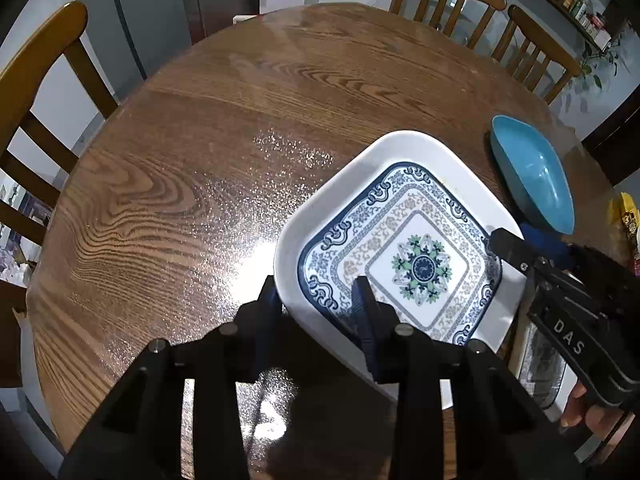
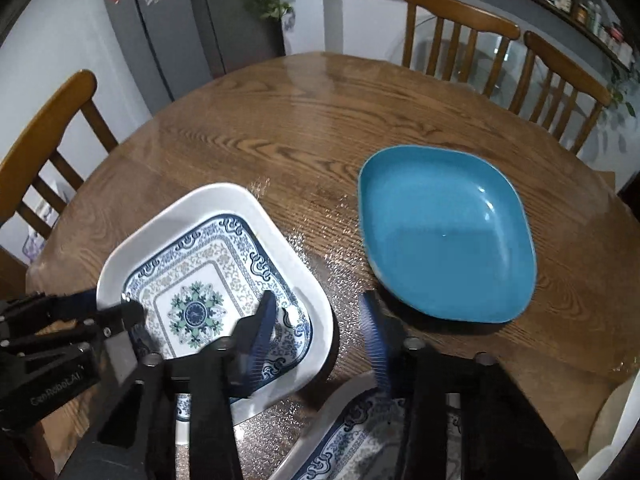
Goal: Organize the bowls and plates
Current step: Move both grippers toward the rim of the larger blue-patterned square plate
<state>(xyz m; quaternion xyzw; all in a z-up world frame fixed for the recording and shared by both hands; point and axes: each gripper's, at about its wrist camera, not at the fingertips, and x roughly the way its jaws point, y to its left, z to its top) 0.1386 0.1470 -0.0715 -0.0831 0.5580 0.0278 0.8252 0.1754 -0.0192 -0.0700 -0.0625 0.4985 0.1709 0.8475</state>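
A white square plate with a blue floral pattern (image 1: pixel 404 240) is held tilted above the round wooden table (image 1: pixel 200 160). My left gripper (image 1: pixel 316 296) is shut on its near rim, one finger under and one on top. The plate also shows in the right wrist view (image 2: pixel 208 264), with my left gripper (image 2: pixel 116 312) at its left edge. My right gripper (image 2: pixel 320 312) is open; its left finger hangs over the plate's right rim and its right finger is outside. In the left wrist view my right gripper (image 1: pixel 520 248) is at the plate's right edge. A blue square bowl (image 2: pixel 444 236) sits on the table to the right, also in the left wrist view (image 1: pixel 532 176).
Another patterned plate (image 2: pixel 352 432) lies under my right gripper at the table's near edge. Wooden chairs (image 2: pixel 452 28) stand around the table, one at the left (image 1: pixel 36 80). A grey fridge (image 2: pixel 168 32) stands behind. A shelf with jars (image 1: pixel 580 4) is at the far right.
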